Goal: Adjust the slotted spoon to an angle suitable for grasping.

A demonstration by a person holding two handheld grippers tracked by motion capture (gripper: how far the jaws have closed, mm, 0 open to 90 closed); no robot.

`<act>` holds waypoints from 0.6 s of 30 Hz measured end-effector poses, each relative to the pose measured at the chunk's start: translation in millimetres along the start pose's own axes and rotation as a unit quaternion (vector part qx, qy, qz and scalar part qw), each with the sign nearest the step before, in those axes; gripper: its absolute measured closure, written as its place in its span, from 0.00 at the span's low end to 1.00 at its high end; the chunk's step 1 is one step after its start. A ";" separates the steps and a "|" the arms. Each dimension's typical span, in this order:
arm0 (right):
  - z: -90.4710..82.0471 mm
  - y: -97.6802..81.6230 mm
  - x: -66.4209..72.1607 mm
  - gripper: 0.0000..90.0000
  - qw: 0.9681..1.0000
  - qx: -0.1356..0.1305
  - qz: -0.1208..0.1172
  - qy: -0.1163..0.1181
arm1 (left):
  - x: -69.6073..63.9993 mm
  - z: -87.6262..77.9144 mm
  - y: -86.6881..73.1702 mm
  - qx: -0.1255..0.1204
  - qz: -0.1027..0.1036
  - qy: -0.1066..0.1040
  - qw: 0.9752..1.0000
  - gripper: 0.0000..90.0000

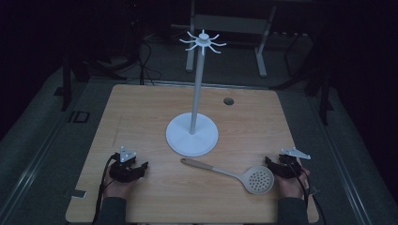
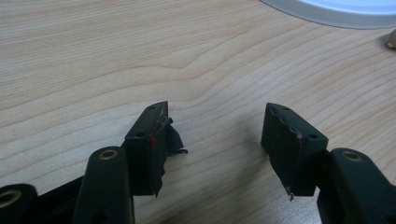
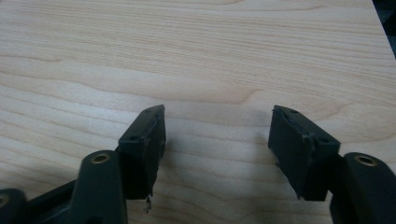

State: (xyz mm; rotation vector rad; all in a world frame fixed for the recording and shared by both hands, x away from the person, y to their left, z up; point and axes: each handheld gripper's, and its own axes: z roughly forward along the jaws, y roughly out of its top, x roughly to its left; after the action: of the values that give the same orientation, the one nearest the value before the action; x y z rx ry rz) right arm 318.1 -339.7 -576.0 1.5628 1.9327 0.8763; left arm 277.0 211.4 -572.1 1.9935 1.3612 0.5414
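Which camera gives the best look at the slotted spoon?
The high view: the whole slotted spoon lies flat on the table in front of the white stand, perforated bowl toward the right gripper. The left gripper view catches what may be its handle tip at the right edge.

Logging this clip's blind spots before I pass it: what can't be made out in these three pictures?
- High view: both tools' jaws, left tool and right tool, too small and dark to judge.
- High view: whether the stand has anything on its top hooks, too small against the dark room.
- Left gripper view: stand base and skimmer handle tip, cut by the frame edges.
- High view: the room beyond the table, lost in darkness.
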 end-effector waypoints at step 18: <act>-22.3 15.3 9.4 0.46 0.999 -0.030 -0.032 -0.005 | 2.8 -5.6 0.9 -0.016 -0.004 0.003 1.000 0.49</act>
State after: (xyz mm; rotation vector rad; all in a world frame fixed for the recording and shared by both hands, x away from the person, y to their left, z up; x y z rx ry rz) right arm 309.8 -332.3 -549.6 1.4606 1.9200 0.8904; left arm 275.0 215.4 -567.6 1.9613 1.3550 0.5620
